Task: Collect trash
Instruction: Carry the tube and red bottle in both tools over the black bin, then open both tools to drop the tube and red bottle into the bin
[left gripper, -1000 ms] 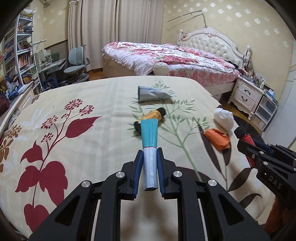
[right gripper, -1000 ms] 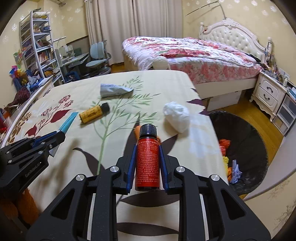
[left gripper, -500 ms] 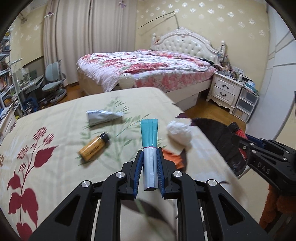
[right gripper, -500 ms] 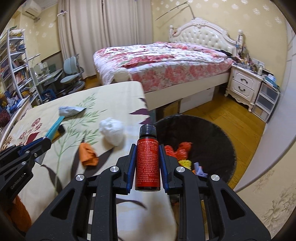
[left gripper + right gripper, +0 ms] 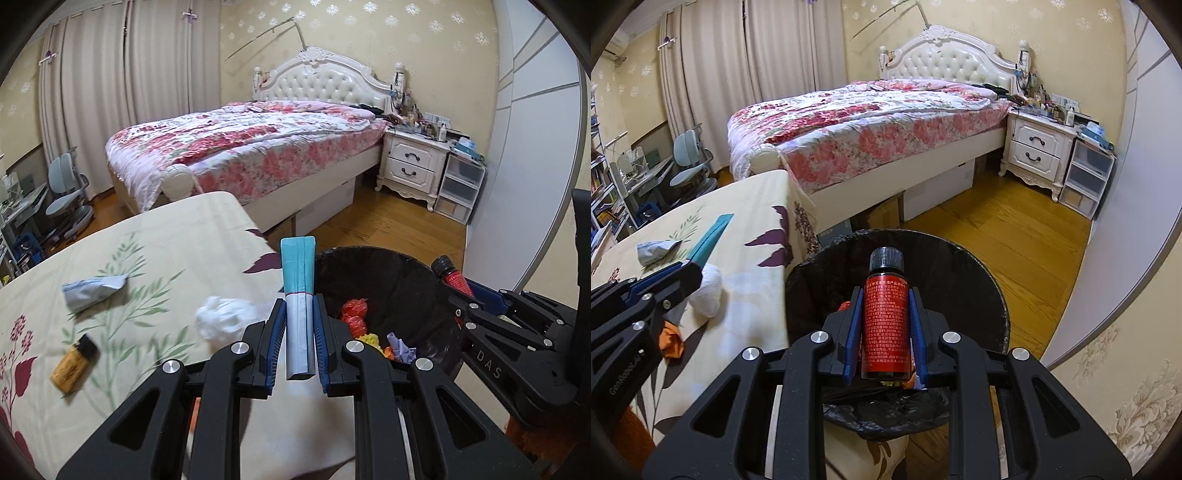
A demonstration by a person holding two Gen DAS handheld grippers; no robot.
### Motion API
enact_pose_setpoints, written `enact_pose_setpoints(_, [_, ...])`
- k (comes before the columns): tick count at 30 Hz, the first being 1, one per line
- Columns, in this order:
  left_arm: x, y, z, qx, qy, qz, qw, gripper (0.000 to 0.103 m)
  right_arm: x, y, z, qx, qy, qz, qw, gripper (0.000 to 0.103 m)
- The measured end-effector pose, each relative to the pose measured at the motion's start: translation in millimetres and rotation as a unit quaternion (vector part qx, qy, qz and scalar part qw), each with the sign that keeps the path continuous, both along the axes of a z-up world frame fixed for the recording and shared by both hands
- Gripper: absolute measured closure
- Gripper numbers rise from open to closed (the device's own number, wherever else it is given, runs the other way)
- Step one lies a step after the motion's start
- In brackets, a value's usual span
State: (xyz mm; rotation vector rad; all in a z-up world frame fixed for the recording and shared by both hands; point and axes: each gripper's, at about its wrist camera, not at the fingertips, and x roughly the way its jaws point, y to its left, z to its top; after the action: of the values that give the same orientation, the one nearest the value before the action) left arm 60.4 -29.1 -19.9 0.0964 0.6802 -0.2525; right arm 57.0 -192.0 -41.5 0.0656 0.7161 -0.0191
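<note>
My left gripper (image 5: 298, 314) is shut on a teal and grey tube (image 5: 297, 291), held over the table's right edge beside the black-lined trash bin (image 5: 399, 273). My right gripper (image 5: 885, 314) is shut on a red bottle with a black cap (image 5: 885, 317), held above the bin (image 5: 960, 266), which holds colourful trash. On the flowered tablecloth (image 5: 177, 243) lie a white crumpled wad (image 5: 225, 317), a grey wrapper (image 5: 92, 291), a yellow bottle (image 5: 74, 363) and an orange scrap (image 5: 670, 338). The right gripper with the red bottle (image 5: 454, 277) shows in the left view.
A bed with a flowered quilt (image 5: 251, 144) stands behind the table. A white nightstand (image 5: 413, 166) and plastic drawers (image 5: 461, 188) stand at the right wall. Wooden floor (image 5: 1015, 236) lies beyond the bin. A desk chair (image 5: 70, 199) is at the far left.
Both grippers have swung right, from over the table toward the bin. The right gripper now holds the red bottle over the bin; the left holds the tube at the table's edge.
</note>
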Motion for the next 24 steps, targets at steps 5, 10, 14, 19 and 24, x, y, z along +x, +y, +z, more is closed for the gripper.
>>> enact_pose_setpoints(5, [21.2, -20.8, -13.2, 0.014, 0.009, -0.008, 0.9998, 0.085, 9.1, -7.1, -8.3, -0.003, 0.003, -0.003, 1.0, 0.08])
enact_pose_setpoints(10, [40.0, -32.3, -25.2, 0.026, 0.017, -0.01, 0.9995, 0.085, 19.6, -13.7, -15.2, -0.004, 0.006, -0.008, 1.0, 0.08])
enact_pose_setpoints(14, [49.8, -37.6, -30.2, 0.028, 0.026, -0.012, 0.9992, 0.084, 26.5, -19.9, -20.1, 0.002, 0.013, -0.014, 1.0, 0.08])
enact_pose_setpoints(19, [52.3, -43.6, -29.4, 0.03, 0.025, -0.013, 0.9992, 0.08, 31.7, -25.4, -24.0, 0.006, 0.017, -0.02, 1.0, 0.08])
enact_pose_setpoints(24, [52.6, -42.4, -31.2, 0.028, 0.033, -0.008, 0.999, 0.059, 31.8, -33.6, -25.5, 0.014, 0.017, -0.031, 0.999, 0.078])
